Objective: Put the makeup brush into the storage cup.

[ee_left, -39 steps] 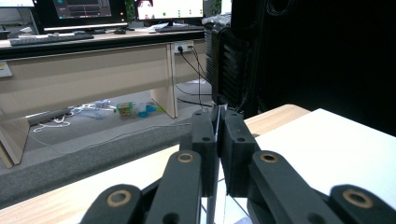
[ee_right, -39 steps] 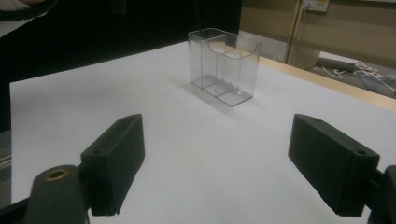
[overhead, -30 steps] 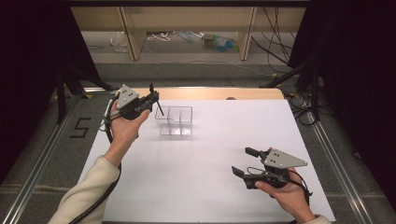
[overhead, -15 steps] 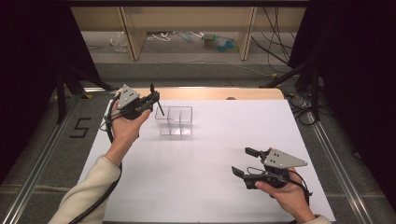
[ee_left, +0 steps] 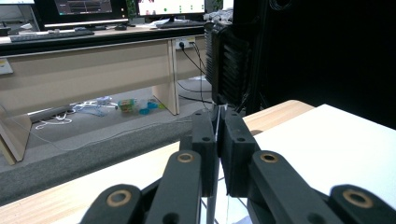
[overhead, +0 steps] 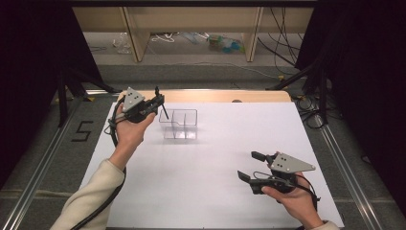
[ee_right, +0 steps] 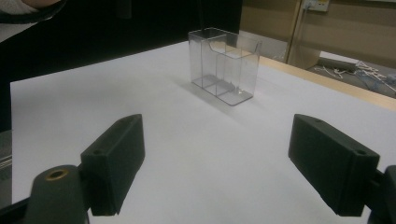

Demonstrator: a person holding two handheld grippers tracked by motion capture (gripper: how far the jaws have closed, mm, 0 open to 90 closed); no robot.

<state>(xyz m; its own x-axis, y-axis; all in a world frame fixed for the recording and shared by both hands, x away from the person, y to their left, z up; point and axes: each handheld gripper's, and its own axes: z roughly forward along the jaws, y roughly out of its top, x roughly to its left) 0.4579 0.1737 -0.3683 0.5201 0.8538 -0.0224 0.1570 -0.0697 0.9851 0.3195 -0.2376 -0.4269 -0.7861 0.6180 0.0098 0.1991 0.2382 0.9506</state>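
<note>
Left claw (overhead: pixel 160 98) clamps a thin rod (overhead: pixel 164 111) — above clear box (overhead: pixel 184 123).

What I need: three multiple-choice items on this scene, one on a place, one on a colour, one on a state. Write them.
1. The clear box stands:
A. beside the left gripper
B. at the near right corner
C. on the floor

2. The table sheet is:
A. green
B. white
C. red

3. The right gripper has its jaws:
A. shut on the box
B. shut, empty
C. open, empty

Key:
1. A, the box sits just past the left gripper's tip.
2. B, the sheet shows white in the high view.
3. C, the right gripper view shows its jaws wide apart over bare sheet.
</note>
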